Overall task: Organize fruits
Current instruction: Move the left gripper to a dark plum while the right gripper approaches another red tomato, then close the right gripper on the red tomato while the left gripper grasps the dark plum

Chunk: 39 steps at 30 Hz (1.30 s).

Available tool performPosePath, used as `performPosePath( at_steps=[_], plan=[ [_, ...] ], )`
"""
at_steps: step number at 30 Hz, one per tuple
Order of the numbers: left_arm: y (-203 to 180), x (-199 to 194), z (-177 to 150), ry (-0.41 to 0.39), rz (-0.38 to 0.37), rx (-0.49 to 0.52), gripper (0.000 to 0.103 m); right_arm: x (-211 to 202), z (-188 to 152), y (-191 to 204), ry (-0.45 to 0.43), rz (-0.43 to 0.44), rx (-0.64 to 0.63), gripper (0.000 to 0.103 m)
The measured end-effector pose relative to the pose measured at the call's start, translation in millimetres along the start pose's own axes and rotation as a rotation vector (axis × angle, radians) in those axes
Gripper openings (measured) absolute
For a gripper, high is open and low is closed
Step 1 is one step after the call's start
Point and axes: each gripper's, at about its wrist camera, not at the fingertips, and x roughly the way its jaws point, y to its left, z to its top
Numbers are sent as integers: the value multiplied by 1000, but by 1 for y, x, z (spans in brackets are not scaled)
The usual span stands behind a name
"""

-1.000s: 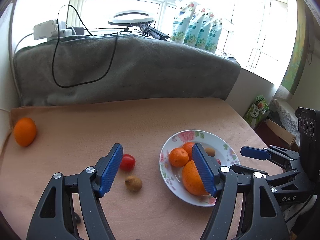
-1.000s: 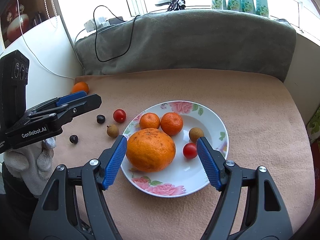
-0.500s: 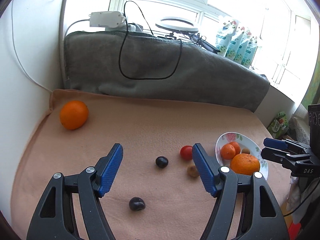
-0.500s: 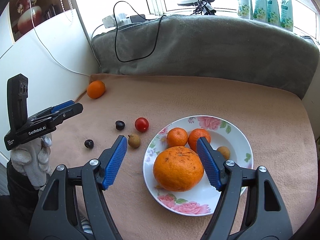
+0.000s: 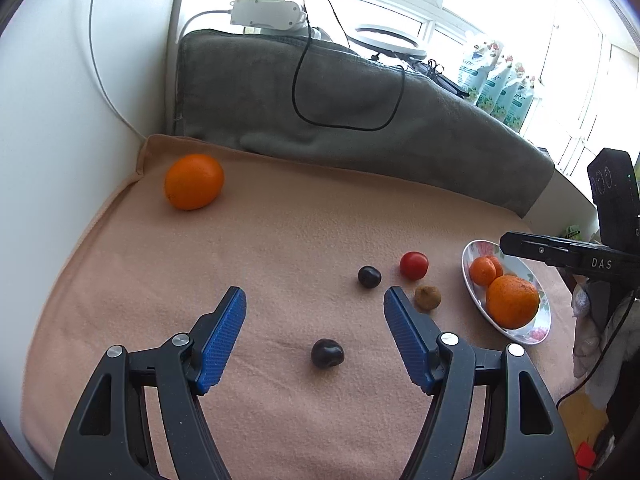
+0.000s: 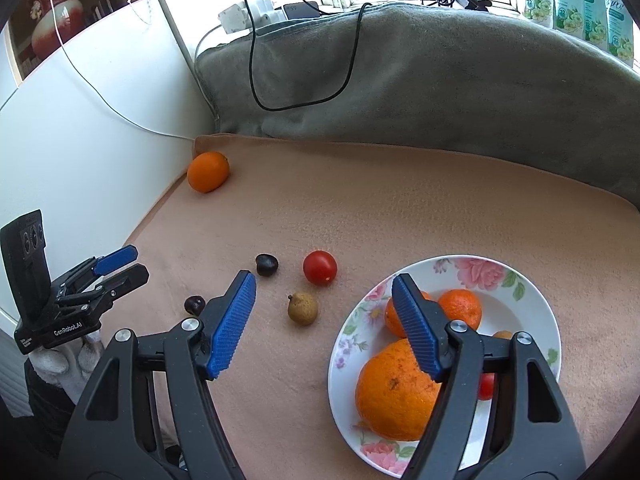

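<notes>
On the peach fleece blanket (image 5: 280,232) covering the worktop, going left to right in the left wrist view: a loose round orange (image 5: 194,181) lies at ten o'clock near the white wall. The left gripper (image 5: 314,316) hangs spread and empty, a dark glossy cherry (image 5: 327,353) lying on the blanket between its blue ribbed pads without touching either. A second dark cherry (image 5: 369,277) sits at one o'clock from the first, then a red cherry tomato (image 5: 414,265) and a small brown longan (image 5: 427,298) at two o'clock. At three o'clock the white floral plate (image 5: 532,328) holds a large bumpy orange (image 5: 512,301) and small mandarins (image 5: 483,271).

The right gripper (image 6: 324,316) is empty over the plate's left rim, its jaws closing slightly, the longan lying ahead between them.

The cherry likely handles light, smooth and slippery, and bruises easily; it would roll on the soft fleece. Best taken across its widest middle with a gentle squeeze.
</notes>
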Motion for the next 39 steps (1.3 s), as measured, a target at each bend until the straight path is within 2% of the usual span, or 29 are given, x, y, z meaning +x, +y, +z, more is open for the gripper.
performPosePath(
  at_steps=[2,6,9,20,22,39],
  plan=[
    [0,3,-4,12,-12,-5,71,9,5,4,19,4,-7,67],
    [-2,7,-15,37,-34,-4,68,31,15,8,64,14,3,66],
    [-4,13,-21,61,-42,3,63,46,20,12,102,9,-2,51],
    [-1,34,-34,121,-62,-3,53,100,28,22,212,-79,-55,49],
    [-1,36,-33,125,-64,-1,51,105,28,23,222,-96,-75,44],
    [-2,50,-34,150,-73,3,40,128,23,30,280,-153,-142,40]
  ],
)
